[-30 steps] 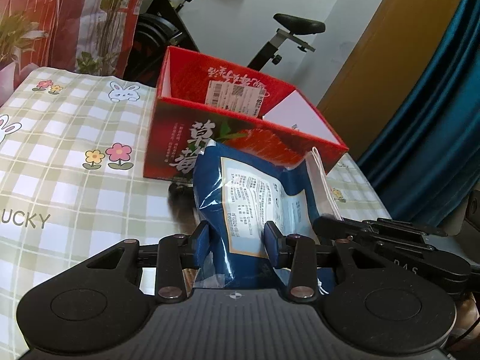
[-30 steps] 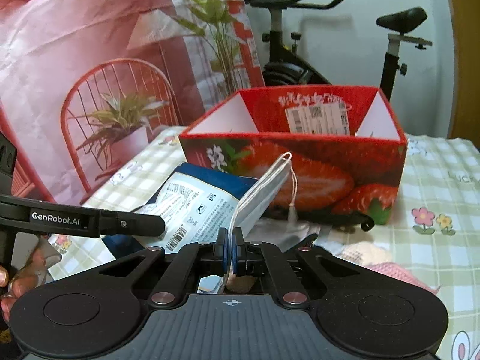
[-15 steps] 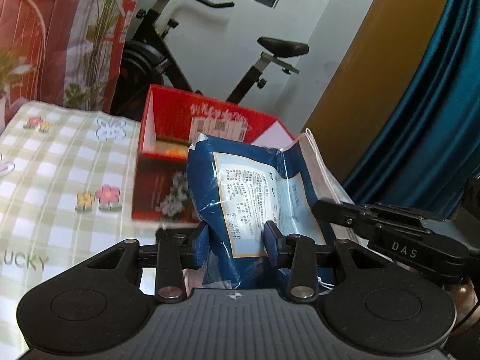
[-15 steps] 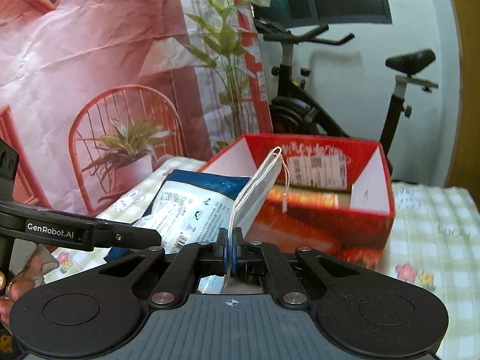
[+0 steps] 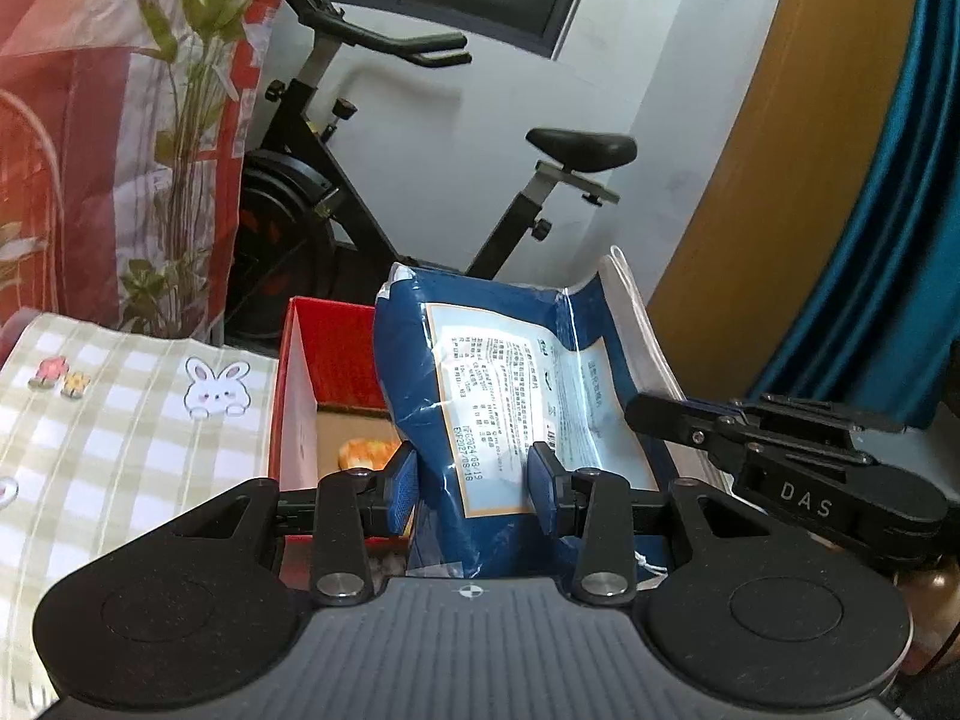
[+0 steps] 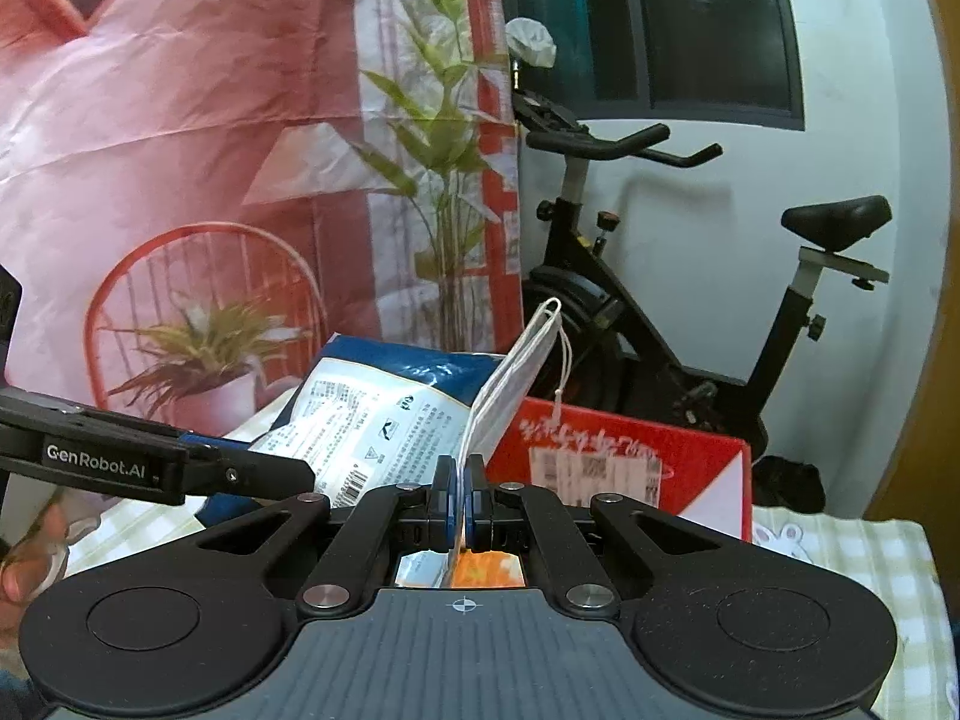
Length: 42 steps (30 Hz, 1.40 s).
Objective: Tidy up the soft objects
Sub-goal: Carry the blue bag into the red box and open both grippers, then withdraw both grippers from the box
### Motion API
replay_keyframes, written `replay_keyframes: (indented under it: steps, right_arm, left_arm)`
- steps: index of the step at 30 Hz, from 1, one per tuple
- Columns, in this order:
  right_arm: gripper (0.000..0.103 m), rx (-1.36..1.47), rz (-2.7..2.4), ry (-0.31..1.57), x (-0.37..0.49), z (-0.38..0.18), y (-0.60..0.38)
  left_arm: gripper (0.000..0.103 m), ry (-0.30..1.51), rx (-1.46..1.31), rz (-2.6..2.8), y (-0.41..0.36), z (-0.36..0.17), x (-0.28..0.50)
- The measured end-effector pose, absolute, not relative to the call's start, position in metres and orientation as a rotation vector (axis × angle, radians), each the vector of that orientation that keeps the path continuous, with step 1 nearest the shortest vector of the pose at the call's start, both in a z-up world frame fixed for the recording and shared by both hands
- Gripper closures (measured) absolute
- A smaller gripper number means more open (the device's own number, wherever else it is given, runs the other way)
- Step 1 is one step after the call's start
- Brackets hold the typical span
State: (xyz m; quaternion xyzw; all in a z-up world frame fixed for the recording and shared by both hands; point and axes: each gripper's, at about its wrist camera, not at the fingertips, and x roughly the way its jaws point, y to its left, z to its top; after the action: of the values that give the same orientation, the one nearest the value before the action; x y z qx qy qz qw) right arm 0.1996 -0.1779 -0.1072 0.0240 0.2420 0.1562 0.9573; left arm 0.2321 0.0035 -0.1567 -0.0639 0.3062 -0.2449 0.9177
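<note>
A: What has the left gripper [image 5: 471,483] got?

B: A blue bag [image 5: 510,384] with a white printed label. The jaws stand partly apart with the bag's lower part between them, the blue pads [image 5: 401,483] pressed against its sides. The bag rises upright, held up off the counter [image 5: 120,420], in front of and above the red box [image 5: 327,360].

A: And the right gripper [image 6: 459,507]?

B: Its jaws are closed almost to nothing, pinching a white face mask [image 6: 513,378]. The mask stands up from the pads at a slant, leaning right, its ear loop [image 6: 563,360] dangling from the top edge.

A: Are the two close?

B: Yes. In the right wrist view the bag [image 6: 384,414] sits just left of the mask, with the left gripper [image 6: 156,462] reaching in from the left. In the left wrist view the right gripper [image 5: 780,456] comes in from the right, beside the bag.

A: Where is the box?

B: On the counter, open at the top, just behind both held things [image 6: 630,462]. Something orange [image 5: 366,453] lies inside on its cardboard floor. The cloth on the counter is a green and white check with a rabbit [image 5: 215,396] and flowers [image 5: 60,375].

A: Behind that?

B: An exercise bike [image 6: 672,324] against the white wall, and a red printed backdrop [image 6: 180,150] at left.
</note>
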Motion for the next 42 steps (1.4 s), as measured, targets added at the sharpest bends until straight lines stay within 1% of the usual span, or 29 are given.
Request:
replay_keyframes:
  steps: [6, 12, 19, 23, 26, 27, 28, 29, 31, 32, 42]
  right_arm:
    - [0.1, 0.033, 0.291, 0.522, 0.252, -0.124, -0.185]
    - [0.1, 0.049, 0.268, 0.585, 0.293, -0.156, -0.185]
    - [0.1, 0.116, 0.251, 0.726, 0.324, -0.198, -0.179]
    - [0.1, 0.124, 0.247, 0.772, 0.327, -0.21, -0.174]
    - [0.094, 0.101, 0.227, 0.798, 0.329, -0.215, -0.171]
    - [0.092, 0.095, 0.217, 0.803, 0.329, -0.215, -0.171]
    - [0.088, 0.083, 0.199, 0.809, 0.328, -0.215, -0.171]
    - [0.085, 0.073, 0.187, 0.81, 0.327, -0.214, -0.172]
    - [0.082, 0.053, 0.168, 0.799, 0.324, -0.212, -0.174]
    - [0.08, 0.049, 0.159, 0.797, 0.322, -0.211, -0.177]
    - [0.08, 0.048, 0.159, 0.74, 0.277, -0.186, -0.194]
  left_arm:
    - [0.062, 0.627, -0.082, -0.477, -0.011, -0.16, 0.271]
    - [0.062, 0.691, -0.064, -0.431, -0.018, -0.179, 0.303]
    - [0.062, 0.761, 0.017, -0.393, -0.022, -0.203, 0.316]
    - [0.061, 0.77, 0.076, -0.386, -0.025, -0.207, 0.317]
    - [0.058, 0.771, 0.133, -0.369, -0.027, -0.208, 0.316]
    - [0.056, 0.771, 0.148, -0.364, -0.028, -0.208, 0.316]
    - [0.051, 0.766, 0.165, -0.357, -0.028, -0.208, 0.315]
    - [0.049, 0.759, 0.177, -0.351, -0.029, -0.207, 0.314]
    - [0.04, 0.747, 0.185, -0.345, -0.027, -0.204, 0.311]
    - [0.039, 0.745, 0.183, -0.343, -0.027, -0.202, 0.309]
    - [0.039, 0.725, 0.053, -0.377, -0.005, -0.177, 0.278]
